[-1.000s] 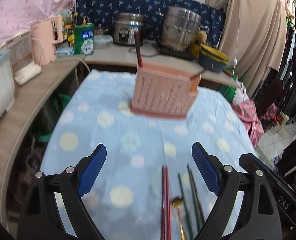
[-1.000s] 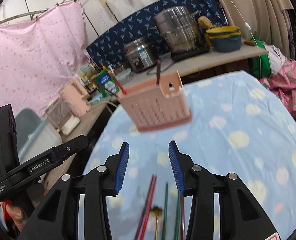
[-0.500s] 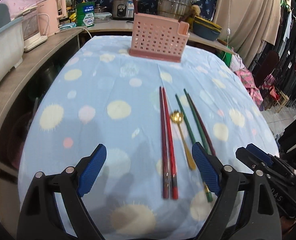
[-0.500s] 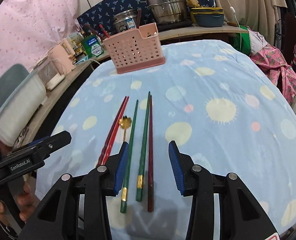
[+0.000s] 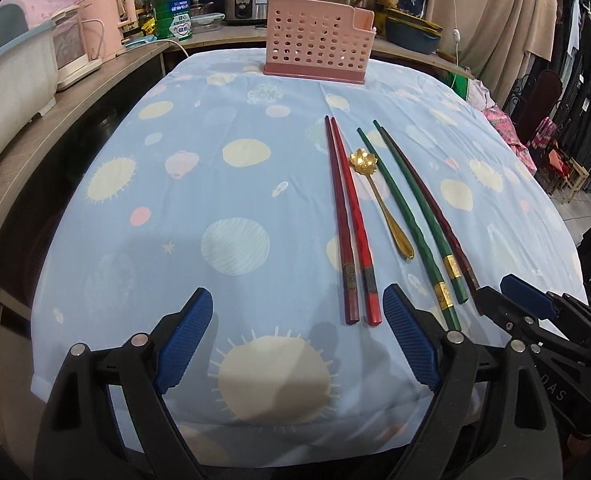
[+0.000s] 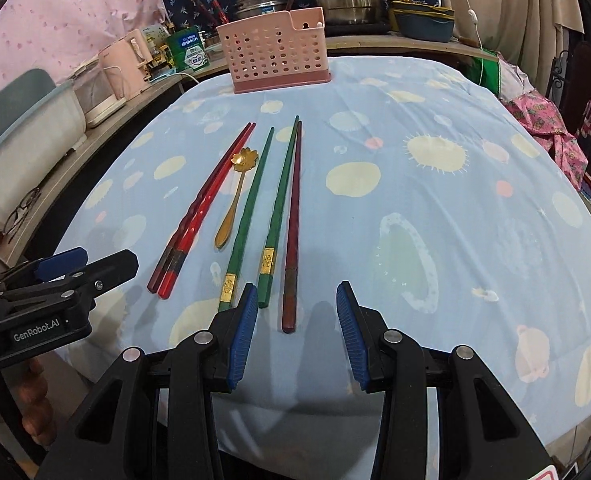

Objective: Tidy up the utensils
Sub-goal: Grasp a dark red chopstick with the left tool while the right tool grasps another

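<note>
My left gripper (image 5: pixel 297 342) hovers with fingers spread wide, nothing between them. On the desk (image 5: pixel 143 208), well short of the pink utensil holder (image 5: pixel 319 42) at the far edge, lie the red chopsticks (image 5: pixel 349 220), the gold spoon (image 5: pixel 379 200), two green chopsticks (image 5: pixel 405 216) and a dark brown chopstick (image 6: pixel 293 220). My right gripper (image 6: pixel 293 330) hangs just behind that one, fingers apart, empty.

Words on the tools
"GenRobot.AI" is on the left hand-held gripper (image 6: pixel 55 276); "DAS" is on the right hand-held gripper (image 5: pixel 531 308).
</note>
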Tool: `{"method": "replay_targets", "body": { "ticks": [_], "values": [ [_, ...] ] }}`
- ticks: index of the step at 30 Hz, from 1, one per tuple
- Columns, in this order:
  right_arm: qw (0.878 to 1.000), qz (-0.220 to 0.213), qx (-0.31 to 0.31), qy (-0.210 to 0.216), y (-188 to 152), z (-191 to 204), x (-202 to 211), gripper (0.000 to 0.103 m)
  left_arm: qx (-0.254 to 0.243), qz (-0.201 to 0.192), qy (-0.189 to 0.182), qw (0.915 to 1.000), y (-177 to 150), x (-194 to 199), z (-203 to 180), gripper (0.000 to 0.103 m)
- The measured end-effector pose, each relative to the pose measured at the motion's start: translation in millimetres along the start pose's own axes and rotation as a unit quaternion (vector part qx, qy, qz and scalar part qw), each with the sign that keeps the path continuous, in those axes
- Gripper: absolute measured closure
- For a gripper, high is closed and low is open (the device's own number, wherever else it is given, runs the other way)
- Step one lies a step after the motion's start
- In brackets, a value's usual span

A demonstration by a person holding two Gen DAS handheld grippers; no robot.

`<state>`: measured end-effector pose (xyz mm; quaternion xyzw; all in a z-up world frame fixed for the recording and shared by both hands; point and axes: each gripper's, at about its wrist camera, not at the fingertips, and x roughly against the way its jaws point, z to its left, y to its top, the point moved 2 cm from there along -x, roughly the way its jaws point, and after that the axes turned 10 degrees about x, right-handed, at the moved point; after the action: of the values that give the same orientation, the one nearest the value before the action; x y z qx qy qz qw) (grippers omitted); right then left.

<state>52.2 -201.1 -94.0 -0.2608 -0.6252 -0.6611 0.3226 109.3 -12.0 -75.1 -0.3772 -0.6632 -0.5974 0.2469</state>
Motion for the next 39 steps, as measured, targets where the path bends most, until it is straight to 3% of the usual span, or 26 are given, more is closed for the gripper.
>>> {"method": "replay_targets", "body": {
  "ticks": [9, 29, 37, 39],
  "values": [
    [1.000, 0.007, 0.000, -0.006, -4.1, 0.8, -6.8, 0.066, 0.000, 0.012, 0.016, 0.9998, -7.3, -15.9, 4.9, 0.030],
    [1.000, 0.003, 0.001, -0.016, -5.0, -2.5, -10.7, 0.080, -0.011, 0.009, 0.013, 0.9998, -5.0, -24.4, -2.5, 0.030],
    [1.000, 0.003, 0.001, -0.017, -4.9, -2.9, -10.5, 0.080, -0.022, 0.003, 0.026, 0.9994, -3.8, -31.3, -6.9, 0.038],
    [1.000, 0.003, 0.001, -0.016, -4.9, -3.5, -10.5, 0.080, -0.023, 0.000, 0.028, 0.9994, -2.9, -31.3, -6.3, 0.044]
  ]
}}
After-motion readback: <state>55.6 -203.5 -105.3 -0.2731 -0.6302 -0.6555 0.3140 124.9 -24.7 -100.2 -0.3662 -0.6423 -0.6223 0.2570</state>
